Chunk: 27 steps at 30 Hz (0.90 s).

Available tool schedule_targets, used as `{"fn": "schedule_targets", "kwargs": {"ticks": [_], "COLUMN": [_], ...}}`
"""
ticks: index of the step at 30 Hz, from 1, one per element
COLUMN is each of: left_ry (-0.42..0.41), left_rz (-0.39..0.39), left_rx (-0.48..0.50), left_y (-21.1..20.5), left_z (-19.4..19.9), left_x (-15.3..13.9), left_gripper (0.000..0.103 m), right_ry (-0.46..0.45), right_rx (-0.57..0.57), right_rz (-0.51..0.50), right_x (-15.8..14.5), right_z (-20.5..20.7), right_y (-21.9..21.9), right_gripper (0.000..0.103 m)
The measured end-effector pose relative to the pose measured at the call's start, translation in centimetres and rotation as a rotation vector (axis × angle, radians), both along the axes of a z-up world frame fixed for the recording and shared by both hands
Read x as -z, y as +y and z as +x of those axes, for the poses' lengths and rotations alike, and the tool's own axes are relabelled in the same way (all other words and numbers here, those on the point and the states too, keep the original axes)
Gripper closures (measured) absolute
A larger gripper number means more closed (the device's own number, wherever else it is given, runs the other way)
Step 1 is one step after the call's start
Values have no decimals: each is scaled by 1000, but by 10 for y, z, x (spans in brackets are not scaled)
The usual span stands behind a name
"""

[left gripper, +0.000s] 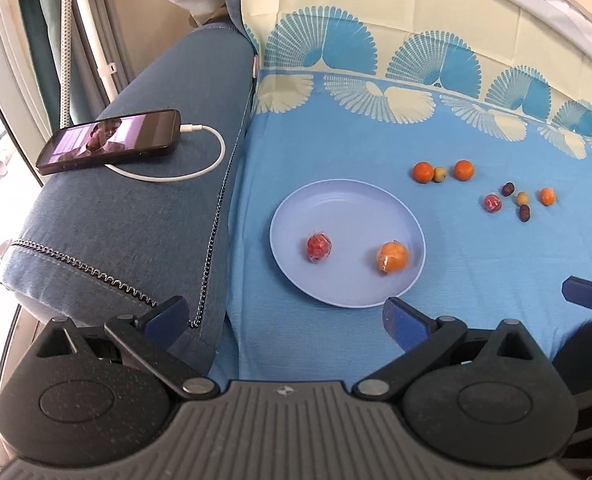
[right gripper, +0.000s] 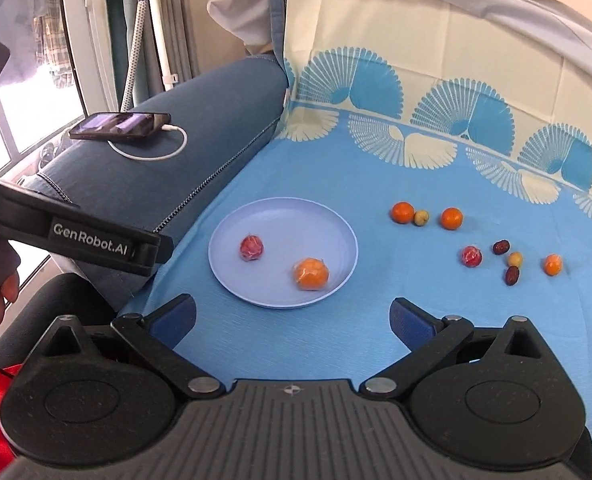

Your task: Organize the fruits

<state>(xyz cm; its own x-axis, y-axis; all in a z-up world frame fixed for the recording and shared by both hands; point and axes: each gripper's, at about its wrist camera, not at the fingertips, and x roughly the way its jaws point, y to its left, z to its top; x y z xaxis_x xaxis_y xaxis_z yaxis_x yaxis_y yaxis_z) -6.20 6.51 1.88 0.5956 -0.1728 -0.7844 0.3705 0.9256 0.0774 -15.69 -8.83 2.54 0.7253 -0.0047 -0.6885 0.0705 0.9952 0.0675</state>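
Observation:
A pale blue plate (left gripper: 348,204) (right gripper: 283,210) lies on the blue sheet. In it are a wrapped red fruit (left gripper: 318,246) (right gripper: 251,247) and a wrapped orange fruit (left gripper: 392,257) (right gripper: 311,273). To its right lie loose fruits: two oranges (left gripper: 423,171) (left gripper: 464,170) with a small yellow-green fruit (left gripper: 440,174) between them, then a wrapped red fruit (left gripper: 492,203) (right gripper: 471,256), two dark dates (right gripper: 500,247) (right gripper: 512,275), a yellow fruit (right gripper: 514,258) and a small orange (left gripper: 546,196) (right gripper: 552,264). My left gripper (left gripper: 285,318) and right gripper (right gripper: 293,320) are open and empty, near the plate's front.
A phone (left gripper: 107,141) (right gripper: 121,124) with a white charging cable lies on the blue sofa arm (left gripper: 135,216) to the left. The patterned sheet rises up the backrest behind. The left gripper's body (right gripper: 75,236) shows at the left of the right wrist view.

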Motion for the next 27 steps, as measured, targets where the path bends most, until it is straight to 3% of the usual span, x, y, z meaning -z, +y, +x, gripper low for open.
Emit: {"fn": "schedule_targets", "kwargs": {"ticks": [10,27], "left_ry": [-25,-15], "left_rz": [-11,-13], "left_rx": [6,16], "left_y": [4,6], "left_z": [-13,-11], "left_x": [-9,-6], "left_gripper": [0,0], "right_ry": [-37,-24], "right_rx": [41,37], "right_rz": [0,1], "right_x": [-8,-5], "right_z": [-10,-8], "right_y": [-1,1], "right_gripper": [1,1]}}
